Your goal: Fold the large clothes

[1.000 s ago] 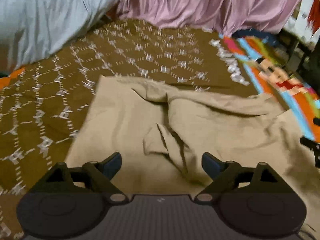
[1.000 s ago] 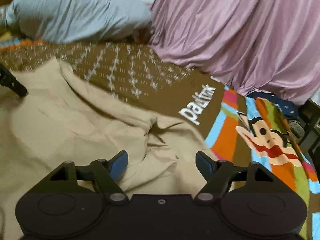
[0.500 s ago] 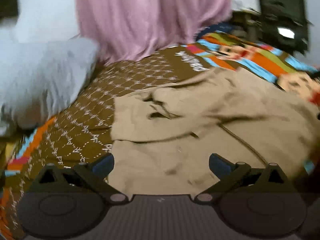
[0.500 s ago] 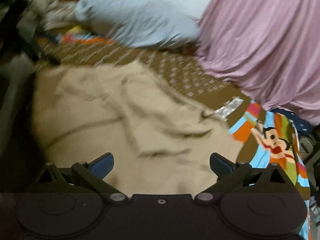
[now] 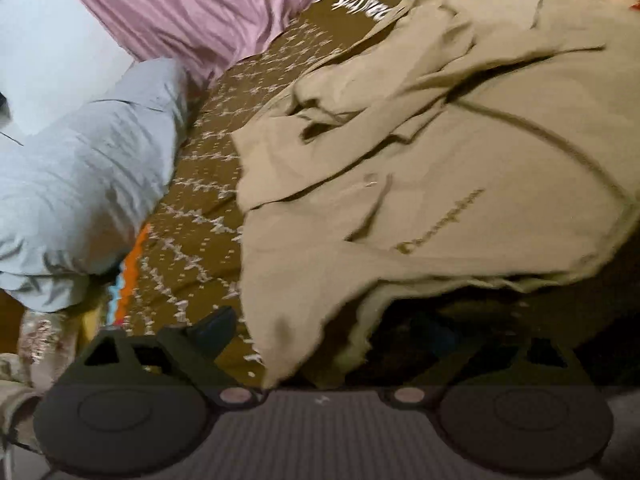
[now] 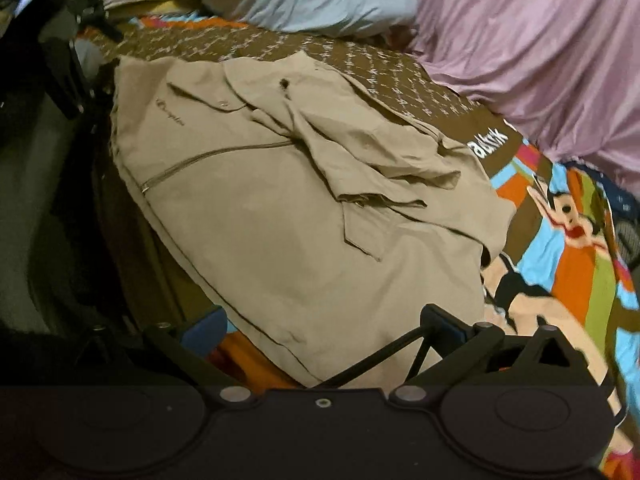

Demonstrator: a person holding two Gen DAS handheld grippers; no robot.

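Observation:
A tan zip jacket (image 5: pixel 460 184) lies spread on the bed, its sleeves folded in over the chest and a brand name stitched on the front. My left gripper (image 5: pixel 326 334) hovers at the jacket's near hem. Its jaws are closing, a hanging corner of the hem lies between them, and the pads are not pressing it. Its right finger is lost in shadow. In the right wrist view the same jacket (image 6: pixel 280 208) fills the middle. My right gripper (image 6: pixel 326 326) stands open at the hem's other end, with cloth between its blue-padded fingers (image 6: pixel 208 328) but not pinched.
A brown patterned bedspread (image 5: pixel 208 184) with a bright cartoon print (image 6: pixel 560 240) covers the bed. A grey-blue pillow (image 5: pixel 80 168) and a pink draped cloth (image 6: pixel 540 40) lie at the far side. Dark floor and clutter (image 6: pixel 60 160) border the bed's left edge.
Both grippers have drawn back from over the jacket's folded middle to its near hem. The left view has rolled and swung left. Both pairs of jaws stand wider than a second ago.

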